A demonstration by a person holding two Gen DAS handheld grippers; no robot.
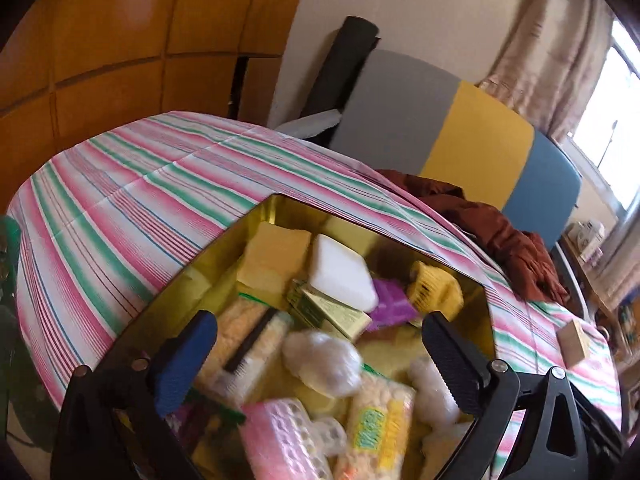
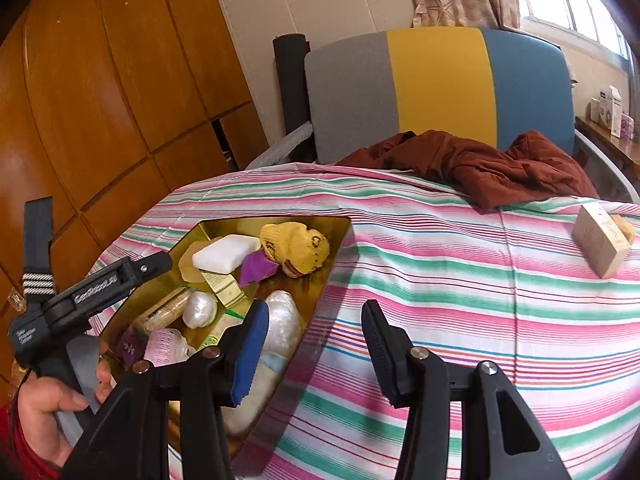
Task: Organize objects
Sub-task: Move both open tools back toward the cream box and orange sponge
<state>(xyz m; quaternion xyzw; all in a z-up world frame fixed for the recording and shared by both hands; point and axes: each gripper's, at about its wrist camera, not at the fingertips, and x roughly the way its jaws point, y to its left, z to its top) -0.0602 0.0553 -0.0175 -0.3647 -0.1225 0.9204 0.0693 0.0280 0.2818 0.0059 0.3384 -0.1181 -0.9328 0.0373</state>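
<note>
Now, left gripper (image 1: 320,352) spread wide over tray (image 1: 276,208), right gripper (image 2: 316,344) half-open, both empty.

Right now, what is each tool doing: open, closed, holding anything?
Left tool: wide open over the gold tray, holding nothing.
Right tool: open above the striped cloth, holding nothing.

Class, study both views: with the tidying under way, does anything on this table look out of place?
Yes. A small beige box lies alone at the right edge of the striped tablecloth, far from the gold tray holding the other items. A rust-red garment is crumpled over the table's far edge.
</note>
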